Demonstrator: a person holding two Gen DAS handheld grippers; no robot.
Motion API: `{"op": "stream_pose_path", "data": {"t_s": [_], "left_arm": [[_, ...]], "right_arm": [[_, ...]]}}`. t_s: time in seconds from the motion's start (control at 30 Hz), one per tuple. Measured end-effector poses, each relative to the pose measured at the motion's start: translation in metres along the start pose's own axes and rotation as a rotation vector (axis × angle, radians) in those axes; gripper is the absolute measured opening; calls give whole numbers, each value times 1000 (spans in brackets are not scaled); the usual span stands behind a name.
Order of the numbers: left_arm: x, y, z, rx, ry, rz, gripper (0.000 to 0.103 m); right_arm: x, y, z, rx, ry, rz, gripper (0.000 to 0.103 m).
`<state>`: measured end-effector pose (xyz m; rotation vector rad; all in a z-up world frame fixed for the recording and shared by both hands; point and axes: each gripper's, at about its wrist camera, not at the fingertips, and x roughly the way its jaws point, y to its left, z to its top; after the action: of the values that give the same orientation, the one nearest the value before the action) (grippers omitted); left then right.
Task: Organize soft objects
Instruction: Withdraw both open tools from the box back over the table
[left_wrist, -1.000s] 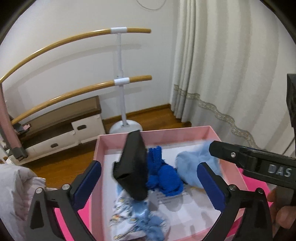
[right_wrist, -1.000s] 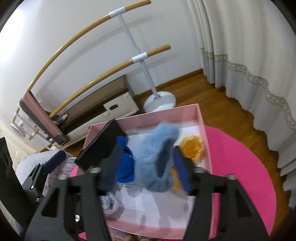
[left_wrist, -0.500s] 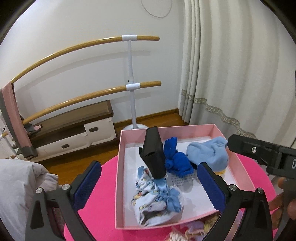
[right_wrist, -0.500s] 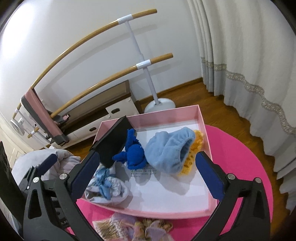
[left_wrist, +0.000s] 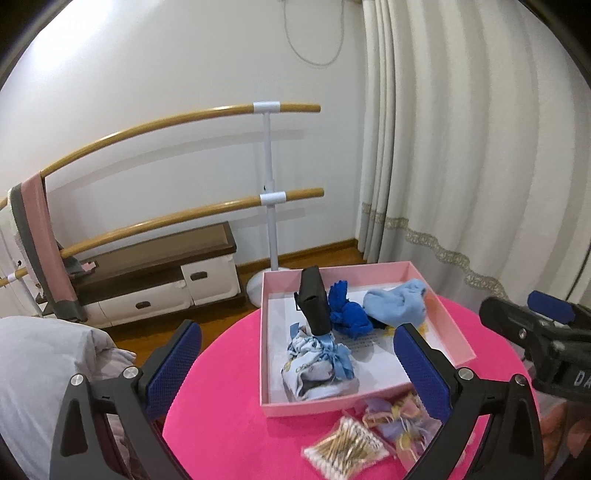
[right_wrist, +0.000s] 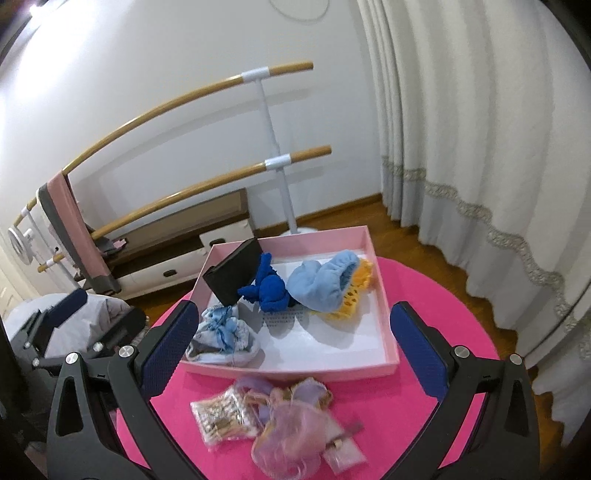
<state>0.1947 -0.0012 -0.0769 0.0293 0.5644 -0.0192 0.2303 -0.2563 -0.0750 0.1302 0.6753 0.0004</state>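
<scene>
A pink box (left_wrist: 458, 343) (right_wrist: 386, 321) sits on a round pink table (left_wrist: 221, 384) (right_wrist: 454, 317). Inside lie a light blue fuzzy piece (left_wrist: 397, 306) (right_wrist: 319, 282) over a yellow crocheted piece (right_wrist: 360, 290), a dark blue knit piece (left_wrist: 347, 312) (right_wrist: 269, 290), a patterned blue bundle (left_wrist: 317, 363) (right_wrist: 223, 334) and a black wallet (left_wrist: 314, 304) (right_wrist: 232, 275). My left gripper (left_wrist: 297, 369) is open and empty, pulled back above the table's near side. My right gripper (right_wrist: 291, 350) is open and empty, also back from the box.
In front of the box lie a bag of cotton swabs (left_wrist: 347, 448) (right_wrist: 218, 413) and a pastel pile of hair ties (left_wrist: 397, 421) (right_wrist: 288, 428). A ballet barre (left_wrist: 269, 199), a low cabinet (left_wrist: 155, 284), curtains (left_wrist: 461, 147) and grey bedding (left_wrist: 37, 369) surround the table.
My right gripper opened and left the light blue fuzzy piece in the box. Both grippers have pulled back and up from the box, bringing the table front into view.
</scene>
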Motion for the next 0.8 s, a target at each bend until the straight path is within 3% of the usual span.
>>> {"op": "stream_pose_path", "data": {"t_s": [0.4, 0.8], "left_arm": [[-80, 1, -48, 8, -31, -17, 103], [-152, -7, -89, 7, -66, -18, 103]], "right_arm": [[-93, 17, -49, -42, -103, -61, 103], [-146, 13, -101, -10, -145, -87, 103]]}}
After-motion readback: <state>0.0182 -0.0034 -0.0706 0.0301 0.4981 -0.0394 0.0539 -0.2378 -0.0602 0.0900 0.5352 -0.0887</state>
